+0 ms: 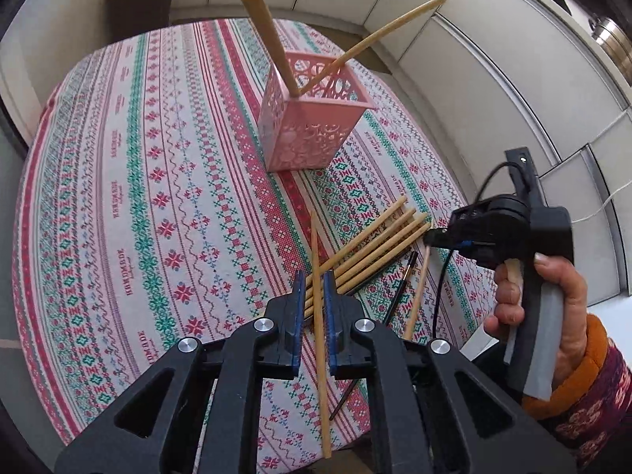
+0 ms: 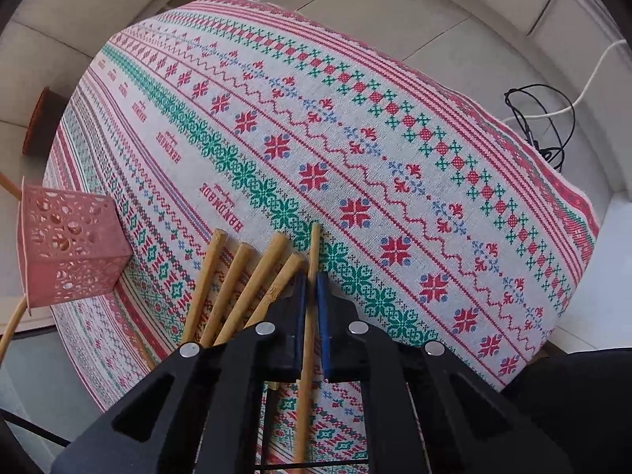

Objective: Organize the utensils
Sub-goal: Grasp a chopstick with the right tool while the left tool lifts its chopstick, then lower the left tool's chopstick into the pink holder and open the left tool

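Covering the whole table was a patterned tablecloth. A pink perforated holder stood toward the far edge, upright, already holding a thick wooden handle and one thin chopstick. Task judged partly done: a loose pile of bamboo sticks and a dark thin utensil lay near the front edge, still to be sorted. Left gripper had its jaws closed around one pale chopstick. Right gripper likewise pinched a single bamboo stick, beside the pile. Sticks looked slender, smooth, light tan.
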A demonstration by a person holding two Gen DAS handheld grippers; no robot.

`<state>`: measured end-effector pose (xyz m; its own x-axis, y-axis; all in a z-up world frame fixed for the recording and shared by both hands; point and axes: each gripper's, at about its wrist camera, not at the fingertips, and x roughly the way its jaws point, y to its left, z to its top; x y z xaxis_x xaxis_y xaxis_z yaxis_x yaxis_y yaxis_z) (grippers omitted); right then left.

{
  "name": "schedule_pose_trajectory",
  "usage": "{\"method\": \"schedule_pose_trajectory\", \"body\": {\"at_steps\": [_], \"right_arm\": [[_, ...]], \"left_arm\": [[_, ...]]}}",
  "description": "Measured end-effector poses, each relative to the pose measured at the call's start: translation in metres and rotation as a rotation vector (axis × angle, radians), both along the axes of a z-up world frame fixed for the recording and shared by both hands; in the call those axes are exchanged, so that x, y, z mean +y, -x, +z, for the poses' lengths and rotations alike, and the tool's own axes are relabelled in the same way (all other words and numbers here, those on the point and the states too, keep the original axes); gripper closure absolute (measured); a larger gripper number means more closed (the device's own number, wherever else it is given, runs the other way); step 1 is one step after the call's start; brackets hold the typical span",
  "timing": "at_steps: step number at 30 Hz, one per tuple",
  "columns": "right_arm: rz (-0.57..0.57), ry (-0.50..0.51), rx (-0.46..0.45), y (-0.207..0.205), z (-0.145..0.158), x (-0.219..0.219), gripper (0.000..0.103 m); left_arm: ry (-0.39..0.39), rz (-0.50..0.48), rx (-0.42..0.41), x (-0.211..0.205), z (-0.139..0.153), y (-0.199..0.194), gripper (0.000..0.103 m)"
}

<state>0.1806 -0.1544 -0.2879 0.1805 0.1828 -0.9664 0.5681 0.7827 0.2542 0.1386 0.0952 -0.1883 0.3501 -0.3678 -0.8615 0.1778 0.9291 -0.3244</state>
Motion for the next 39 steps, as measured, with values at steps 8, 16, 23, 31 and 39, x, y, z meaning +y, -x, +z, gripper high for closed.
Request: {"method": "schedule_pose_trajectory", "body": {"at_steps": [8,16,23,31,39], "right_arm": [[0.011,-0.081,-0.108,0.014,0.017,-0.045,0.097],[0.076,-0.116,-0.156,0.017,0.019,-0.051,0.097],[0.138,-0.138,-0.247,0.024,0.039,-0.05,0.097],[0.285,-0.108,-0.436,0.057,0.096,-0.036,0.097],[0.41,-0.007,-0.603,0.099,0.157,-0.019,0.097]], "left_arm": [[-0.04,0.066,0.121,-0.027,-0.046,-0.038,0.078],[-0.116,0.137,0.175,-0.043,-0.07,-0.068,0.074],[-0.151,0.122,0.127,-0.049,-0.068,-0.067,0.098],[-0.059,0.118,-0.119,-0.027,0.011,0.004,0.099],[-0.008,0.118,-0.269,-0.036,0.07,0.074,0.099]]}}
